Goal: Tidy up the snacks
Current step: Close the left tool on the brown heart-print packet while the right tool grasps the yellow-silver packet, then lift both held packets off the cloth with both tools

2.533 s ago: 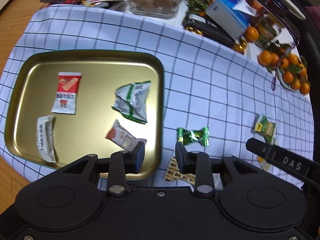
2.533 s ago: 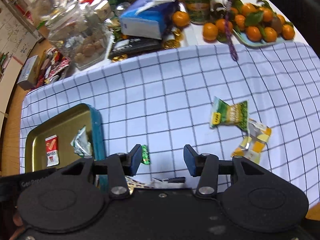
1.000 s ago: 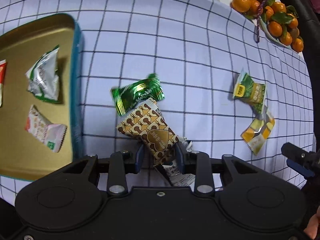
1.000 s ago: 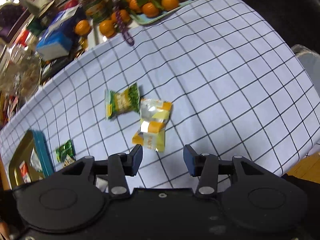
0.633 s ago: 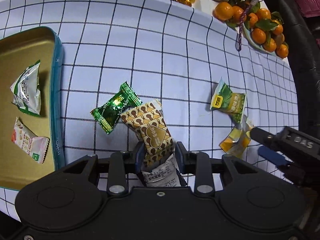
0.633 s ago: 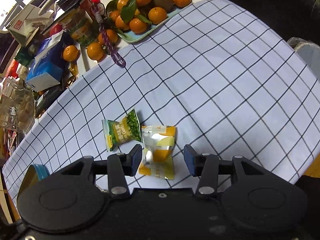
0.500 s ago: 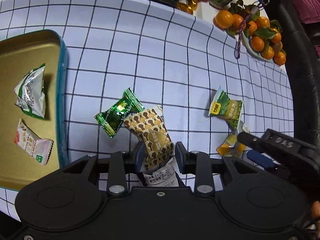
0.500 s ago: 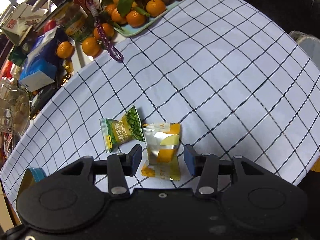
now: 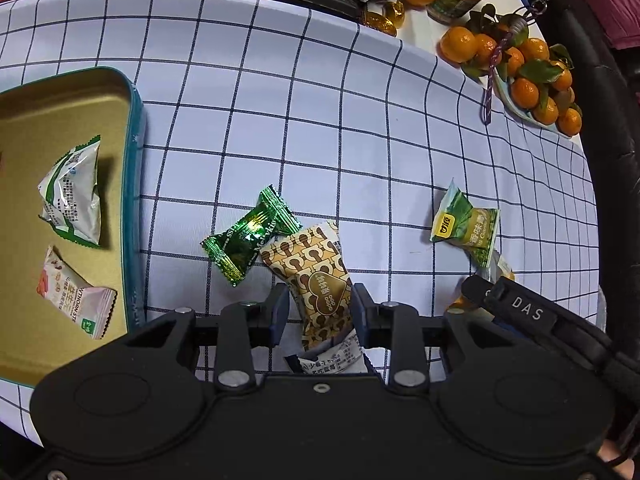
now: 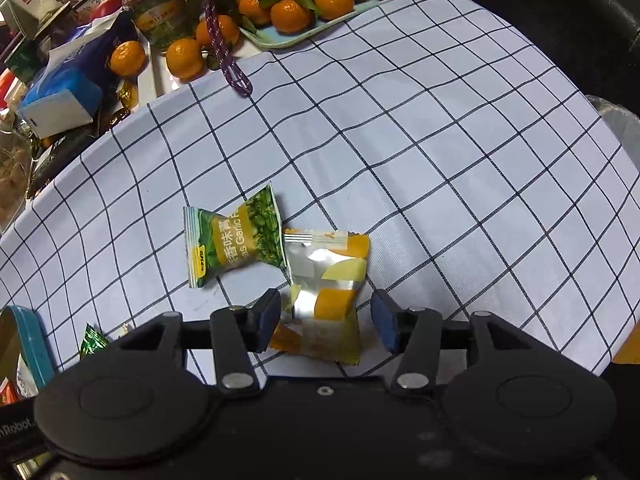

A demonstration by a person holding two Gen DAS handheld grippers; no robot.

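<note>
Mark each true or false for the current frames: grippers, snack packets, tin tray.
1. The left gripper straddles the brown heart-print packet. True.
2. The right gripper is clamped shut on the green pea packet. False: it is open around the yellow-and-silver packet.
3. The green foil candy lies inside the gold tray. False: it lies on the checked cloth, beside the tray.
4. Two packets show in the tray. True.

Table under a white checked cloth (image 9: 320,120). On the cloth: gold tin tray (image 9: 134,160) at left, green candy (image 9: 250,240) touching brown patterned packet (image 9: 316,276), green pea packet (image 10: 232,240) overlapping yellow-silver packet (image 10: 328,280)
</note>
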